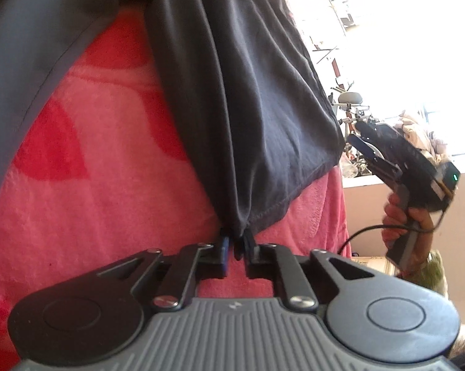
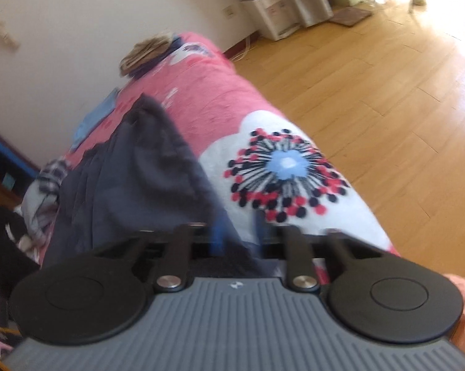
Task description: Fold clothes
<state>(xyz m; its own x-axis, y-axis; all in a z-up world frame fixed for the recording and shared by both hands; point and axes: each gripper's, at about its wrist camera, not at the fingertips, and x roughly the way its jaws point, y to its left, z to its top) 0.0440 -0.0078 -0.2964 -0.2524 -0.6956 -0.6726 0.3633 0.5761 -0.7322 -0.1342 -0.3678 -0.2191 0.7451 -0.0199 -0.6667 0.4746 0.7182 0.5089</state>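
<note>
While the pink blanket (image 2: 220,92) fills frame left and wood floor (image 2: 387,77) the right, I note the dark garment (image 1: 248,108) centre, creased; left gripper (image 1: 236,245) pinching its hem, right gripper (image 2: 237,235) parted around cloth.

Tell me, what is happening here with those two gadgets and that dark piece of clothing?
A person is folding a dark grey garment on a pink fleece blanket, with a hand-held gripper in each hand. The left gripper has a corner of the garment's hem between its fingers, which stand slightly apart. The right gripper has its fingers apart, with an edge of the garment lying loosely between them. The right hand holds its tool beside the cloth.
</note>
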